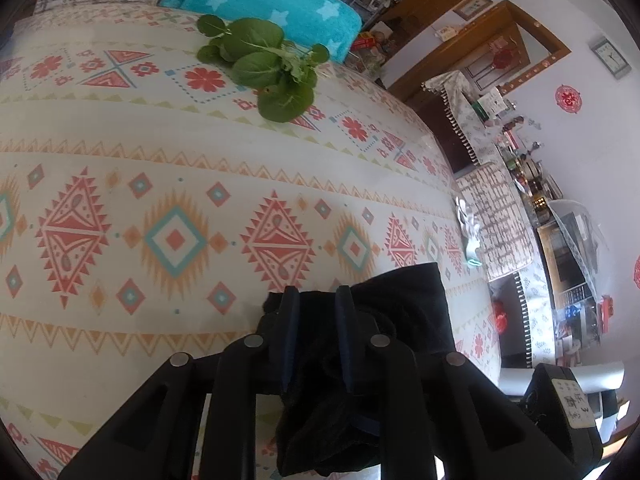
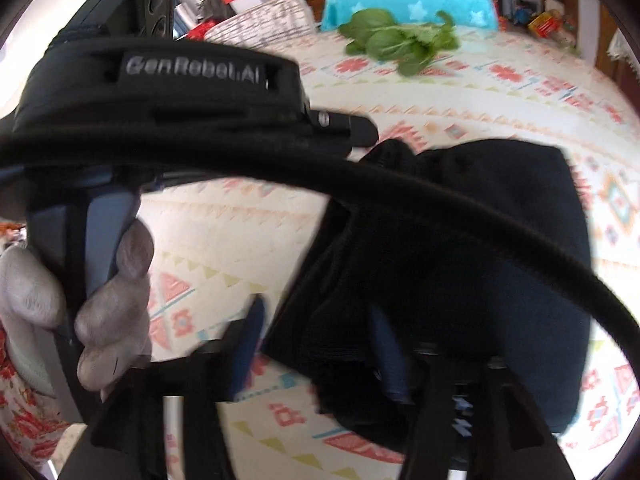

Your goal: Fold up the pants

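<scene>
my left tongs are right at the lens, nearly closed, with a bunch of the black pants pinched between the tips. i think they hold it so the fold does not flop open while it comes down. the pants sit in a thick folded pile near the right edge of the tabletop. my right tongs stand wide open around the pants, and the pads do not seem to press, so that side looks let go. only the right view shows the gloved hand on the left tool and a thick black cable. only the left view shows the wall clock. green leaves lie by the far edge.
</scene>
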Available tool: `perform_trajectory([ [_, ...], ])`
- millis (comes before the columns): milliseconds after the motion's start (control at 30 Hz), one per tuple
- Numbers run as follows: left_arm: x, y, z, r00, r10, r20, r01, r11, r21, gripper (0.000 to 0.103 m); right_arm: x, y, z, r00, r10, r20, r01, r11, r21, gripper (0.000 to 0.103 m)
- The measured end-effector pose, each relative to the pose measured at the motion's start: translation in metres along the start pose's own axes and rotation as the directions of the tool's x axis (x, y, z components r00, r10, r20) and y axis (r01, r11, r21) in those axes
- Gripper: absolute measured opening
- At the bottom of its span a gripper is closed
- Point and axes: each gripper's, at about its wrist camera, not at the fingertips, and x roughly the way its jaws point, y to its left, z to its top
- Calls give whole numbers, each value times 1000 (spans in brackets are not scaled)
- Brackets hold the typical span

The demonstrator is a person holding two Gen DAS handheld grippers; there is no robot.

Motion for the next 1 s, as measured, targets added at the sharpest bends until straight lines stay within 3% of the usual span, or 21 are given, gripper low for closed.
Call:
perform_trajectory([
  [167, -38, 12, -9, 996, 56, 70, -56, 998, 0, 25, -38, 1, 2, 998, 15, 67, -13, 999, -31, 70],
  [267, -54, 12, -25, 992, 72, 100, -73, 997, 8, 30, -71, -19, 12, 988, -58, 142, 57, 998, 7, 70],
  [367, -54, 7, -47, 993, 67, 98, -69, 998, 14, 31, -76, -39, 33, 976, -167, 141, 163, 986, 43, 70],
  [500, -40, 2, -74, 996, 59, 59, -59, 998, 0, 31, -45, -37, 56, 959, -268, 87, 271, 963, -17, 70],
  [733, -33, -7, -104, 998, 49, 33, -49, 999, 1, 31, 31, -9, 77, 950, -311, -29, 304, 941, -150, 71],
  [867, -37, -4, -110, 998, 54, 38, -53, 999, -10, 31, 62, 5, 72, 919, -389, -66, 359, 894, -266, 79],
  [933, -40, -4, -111, 997, 66, 45, -65, 998, -6, 31, 56, 4, 70, 931, -363, -47, 337, 900, -276, 79],
  [1000, -44, -4, -110, 996, 67, 51, -67, 998, -5, 32, 24, -6, 75, 968, -250, 5, 246, 948, -204, 77],
])
